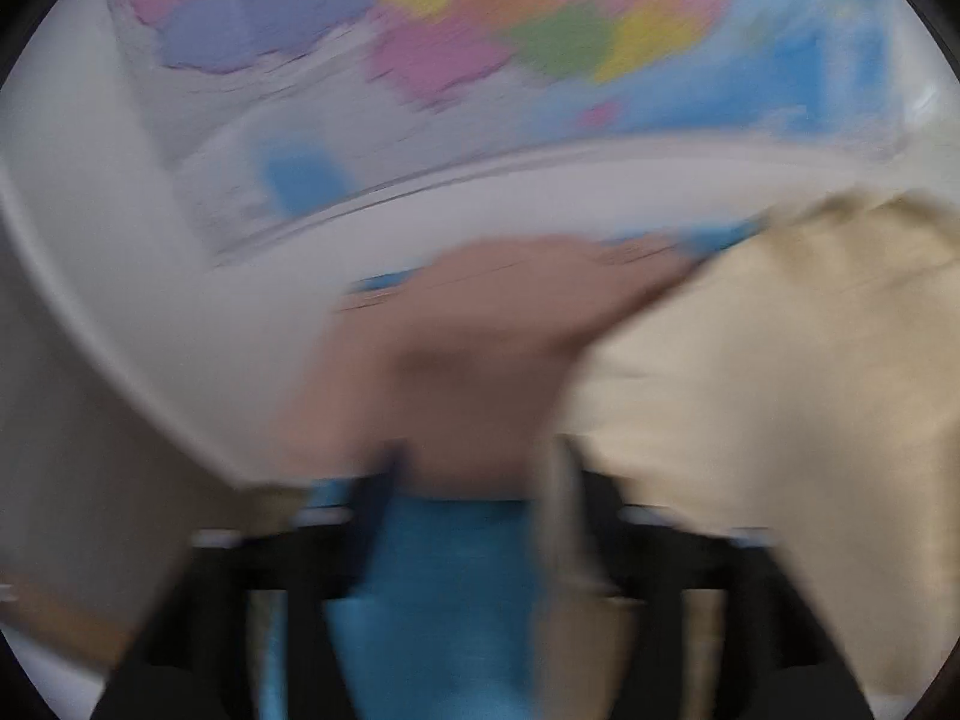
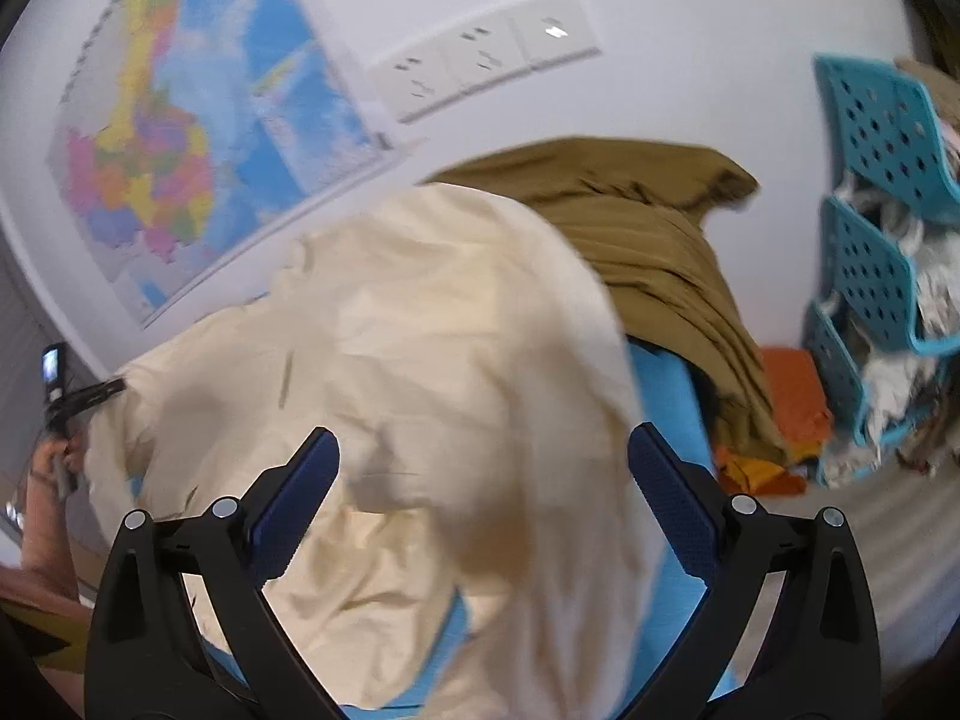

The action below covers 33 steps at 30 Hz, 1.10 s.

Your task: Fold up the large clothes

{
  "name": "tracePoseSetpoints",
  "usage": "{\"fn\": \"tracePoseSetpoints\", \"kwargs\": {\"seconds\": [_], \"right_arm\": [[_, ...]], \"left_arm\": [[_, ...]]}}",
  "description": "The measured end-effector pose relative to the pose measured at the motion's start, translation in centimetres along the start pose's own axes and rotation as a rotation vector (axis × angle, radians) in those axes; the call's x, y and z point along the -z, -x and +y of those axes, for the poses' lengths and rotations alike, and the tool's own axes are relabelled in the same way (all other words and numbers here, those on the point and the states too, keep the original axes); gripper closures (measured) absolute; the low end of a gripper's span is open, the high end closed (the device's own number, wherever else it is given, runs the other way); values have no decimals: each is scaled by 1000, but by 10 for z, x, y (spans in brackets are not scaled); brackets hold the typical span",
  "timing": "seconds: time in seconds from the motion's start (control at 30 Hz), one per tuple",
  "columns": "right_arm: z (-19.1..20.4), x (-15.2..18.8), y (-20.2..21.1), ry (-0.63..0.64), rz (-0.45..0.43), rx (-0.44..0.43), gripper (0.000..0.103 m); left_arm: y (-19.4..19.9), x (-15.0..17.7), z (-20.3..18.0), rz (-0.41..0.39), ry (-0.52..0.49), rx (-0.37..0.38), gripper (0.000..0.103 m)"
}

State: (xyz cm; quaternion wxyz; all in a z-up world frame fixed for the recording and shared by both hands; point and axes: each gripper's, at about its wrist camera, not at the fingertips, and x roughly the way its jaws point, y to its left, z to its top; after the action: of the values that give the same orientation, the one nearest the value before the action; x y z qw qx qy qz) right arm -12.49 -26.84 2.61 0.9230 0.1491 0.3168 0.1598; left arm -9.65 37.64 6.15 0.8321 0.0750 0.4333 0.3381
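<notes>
A large cream garment (image 2: 432,372) lies rumpled over a blue surface (image 2: 666,396). My right gripper (image 2: 483,492) is open, its blue-padded fingers (image 2: 300,498) spread wide just above the cloth, holding nothing. The left wrist view is badly motion-blurred: the cream garment (image 1: 780,390) fills its right side, and cloth seems to run between the left gripper's fingers (image 1: 474,480), whose state I cannot make out. The other hand-held gripper (image 2: 66,414) shows at the garment's far left edge.
A brown garment (image 2: 654,240) lies behind the cream one, orange cloth (image 2: 780,420) beside it. A teal perforated basket rack (image 2: 870,228) holding clothes stands at right. A coloured wall map (image 2: 180,138) and white wall sockets (image 2: 480,60) are on the wall behind.
</notes>
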Motion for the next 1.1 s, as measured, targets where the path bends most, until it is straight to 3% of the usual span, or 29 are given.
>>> {"fn": "tracePoseSetpoints", "kwargs": {"seconds": [0.1, 0.17, 0.2, 0.3, 0.33, 0.4, 0.5, 0.57, 0.63, 0.67, 0.7, 0.77, 0.8, 0.9, 0.97, 1.0, 1.03, 1.07, 1.1], "right_arm": [[24, 5, 5, 62, -24, -23, 7], [40, 10, 10, 104, -39, -37, 7], [49, 13, 13, 132, -48, -42, 7], [66, 21, 18, 172, -53, -88, 7], [71, 24, 19, 180, -49, -102, 7], [78, 31, 16, 187, -33, -136, 7], [86, 42, 6, 191, -3, -168, 7], [89, 48, -4, 182, 24, -181, 7], [91, 53, -13, 166, 48, -192, 7], [91, 56, -18, 157, 62, -194, 7], [90, 58, -21, 151, 70, -196, 7], [90, 61, -24, 140, 82, -201, 7], [91, 63, -23, 141, 83, -200, 7], [92, 66, -18, 147, 69, -202, 7], [89, 68, -13, 148, 48, -186, 7], [86, 69, -12, 140, 45, -181, 7], [83, 71, -12, 133, 45, -176, 7], [80, 73, -13, 124, 47, -163, 7], [76, 77, -14, 119, 50, -144, 7]], "left_arm": [[-22, 15, -18, 50, -85, -161, 21], [-13, 21, -23, 35, -83, -161, 21], [-5, 23, -22, 20, -65, -119, 20], [42, 34, -1, -72, 52, 233, 17], [54, 37, 0, -93, 57, 298, 15], [81, 51, -5, -135, 22, 389, 10], [109, 80, -31, -135, -47, 536, 7], [113, 101, -60, -108, -107, 553, 7], [106, 118, -85, -74, -166, 514, 7], [99, 123, -95, -59, -180, 490, 14], [93, 126, -99, -47, -173, 499, 38], [85, 124, -90, -48, -124, 509, 65], [85, 122, -82, -58, -98, 506, 89], [80, 113, -42, -76, 47, 441, 90], [67, 105, -5, -82, 159, 320, 87], [60, 103, 6, -73, 192, 247, 77], [46, 103, 18, -37, 212, 75, 68], [38, 106, 22, 3, 209, -52, 39], [30, 109, 24, 39, 199, -136, 27]]}}
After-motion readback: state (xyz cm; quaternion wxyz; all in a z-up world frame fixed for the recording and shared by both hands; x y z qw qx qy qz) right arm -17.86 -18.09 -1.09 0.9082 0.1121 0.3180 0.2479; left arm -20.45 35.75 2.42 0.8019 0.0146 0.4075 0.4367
